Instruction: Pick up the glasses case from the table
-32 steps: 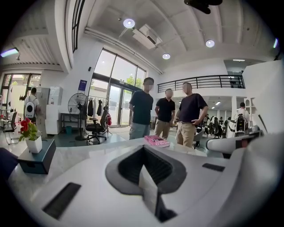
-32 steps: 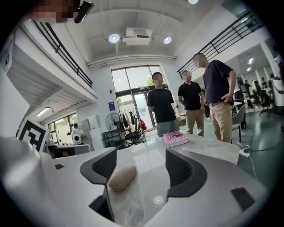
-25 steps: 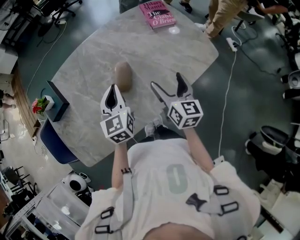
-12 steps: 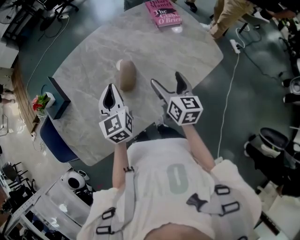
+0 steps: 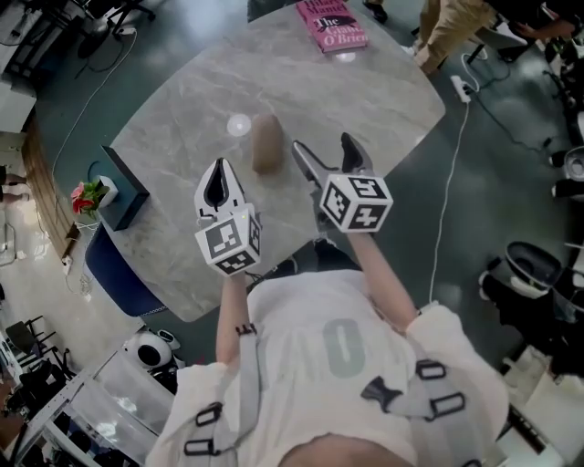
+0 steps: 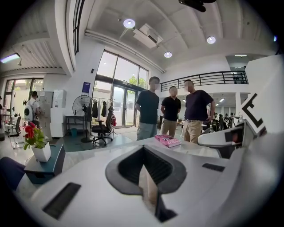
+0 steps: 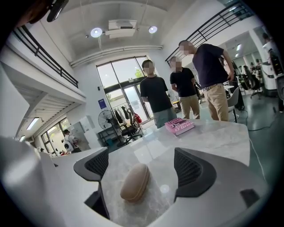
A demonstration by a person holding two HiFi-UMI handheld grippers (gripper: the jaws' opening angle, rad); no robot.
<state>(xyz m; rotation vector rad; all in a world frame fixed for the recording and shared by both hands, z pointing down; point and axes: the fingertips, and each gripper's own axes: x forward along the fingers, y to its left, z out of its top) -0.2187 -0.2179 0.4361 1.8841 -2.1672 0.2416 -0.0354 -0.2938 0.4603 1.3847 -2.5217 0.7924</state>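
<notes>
My right tongs [image 5: 326,153] stand wide open with nothing in them. Looking along them, the glasses case [image 7: 135,181] shows in the gap between the jaws, nearer the left one, but it lies flat on the counter [image 5: 201,100] and neither jaw touches it. From the head view the tan, oval case [image 5: 266,143] sits just ahead of that left jaw's tip, near the counter's middle. My left tongs [image 5: 217,185] are closed jaw to jaw on nothing, held above the near part of the counter, close to the case but not on it.

By my reckoning the pick-up has not begun: the right tongs are lined up and open, and what remains is to bring the jaws down around the case, close them and lift.

As for writing, the pink book [image 5: 331,25] at the far edge carries white lettering. I can read "The" and what looks like "O'Brien" on its cover [image 7: 179,126]; the rest is too small. My shirt bears a large grey "0" [image 5: 342,347]. The black-and-white squares on both tongs are patterns, not words.
</notes>
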